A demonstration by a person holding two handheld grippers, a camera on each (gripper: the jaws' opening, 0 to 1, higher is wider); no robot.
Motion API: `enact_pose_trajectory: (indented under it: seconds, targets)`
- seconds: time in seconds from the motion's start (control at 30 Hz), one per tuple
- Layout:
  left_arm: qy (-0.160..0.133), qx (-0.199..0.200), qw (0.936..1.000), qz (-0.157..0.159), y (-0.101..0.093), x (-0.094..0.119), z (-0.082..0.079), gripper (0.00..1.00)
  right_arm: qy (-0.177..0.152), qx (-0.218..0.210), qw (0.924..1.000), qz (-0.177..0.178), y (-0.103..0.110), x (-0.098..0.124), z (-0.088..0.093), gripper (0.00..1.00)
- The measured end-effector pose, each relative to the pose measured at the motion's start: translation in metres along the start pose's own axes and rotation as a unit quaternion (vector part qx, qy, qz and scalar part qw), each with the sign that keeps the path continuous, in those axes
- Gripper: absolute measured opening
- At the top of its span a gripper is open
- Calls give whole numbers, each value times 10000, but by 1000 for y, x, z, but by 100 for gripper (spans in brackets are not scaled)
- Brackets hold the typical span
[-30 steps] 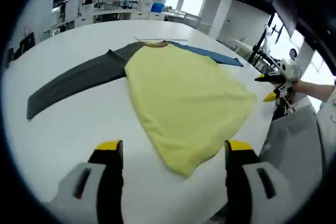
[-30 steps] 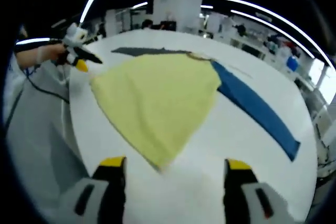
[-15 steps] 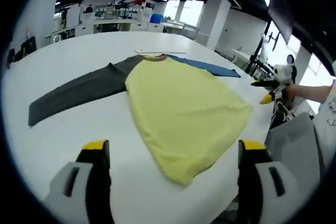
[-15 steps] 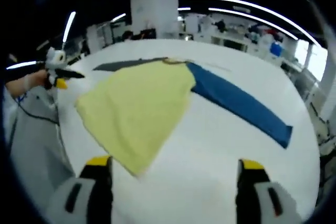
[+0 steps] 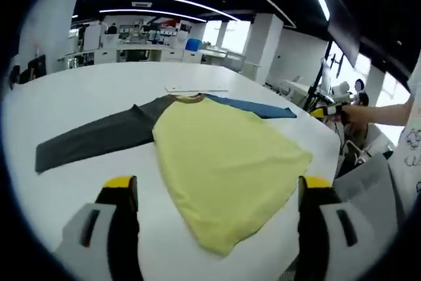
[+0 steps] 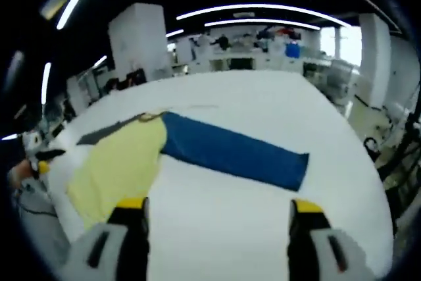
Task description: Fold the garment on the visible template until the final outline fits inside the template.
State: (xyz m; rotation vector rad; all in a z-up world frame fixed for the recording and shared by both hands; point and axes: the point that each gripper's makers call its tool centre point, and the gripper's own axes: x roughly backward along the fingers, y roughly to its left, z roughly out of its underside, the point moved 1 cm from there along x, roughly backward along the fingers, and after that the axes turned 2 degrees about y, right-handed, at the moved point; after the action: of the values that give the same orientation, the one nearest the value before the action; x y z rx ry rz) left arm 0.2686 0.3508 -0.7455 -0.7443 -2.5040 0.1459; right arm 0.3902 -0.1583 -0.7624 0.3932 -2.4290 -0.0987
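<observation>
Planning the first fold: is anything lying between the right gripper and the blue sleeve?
Nothing visible. In the right gripper view, bare white table lies between the open right gripper and the blue sleeve.

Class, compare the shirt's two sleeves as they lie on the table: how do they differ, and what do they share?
The blue sleeve is bright blue; the grey sleeve is dark charcoal. They stretch out to opposite sides of the yellow body, blue toward the right gripper, grey away from it. Both lie flat, long and unfolded on the white table, joined at the neckline.
</observation>
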Motion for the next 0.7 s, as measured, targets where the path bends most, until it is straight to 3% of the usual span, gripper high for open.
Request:
enact_pose_trajectory:
  seconds: [0.07,0.27,0.33,0.43,0.53,0.7]
  targets:
    - [-105,58,9999,12,-1,1,-4,99,-71,-328,9994,-34,-11,-4,-7,84]
    - [-244,118,9996,-68,2,5,-6,99,17,-479,9987,189,-37,-18,-14,72]
    - [-248,123,9996,-85,3,6,-5,99,60,-561,9981,253,-37,-21,-12,67]
    - [-265,151,9995,-117,3,7,-4,99,-54,-1093,9936,284,-47,-31,-17,60]
    - [-300,238,9992,-125,0,8,-4,99,60,-1172,9919,481,-64,-43,-14,53]
    - [-366,318,9986,-187,0,9,-3,98,32,-1535,9855,722,-75,-50,-13,40]
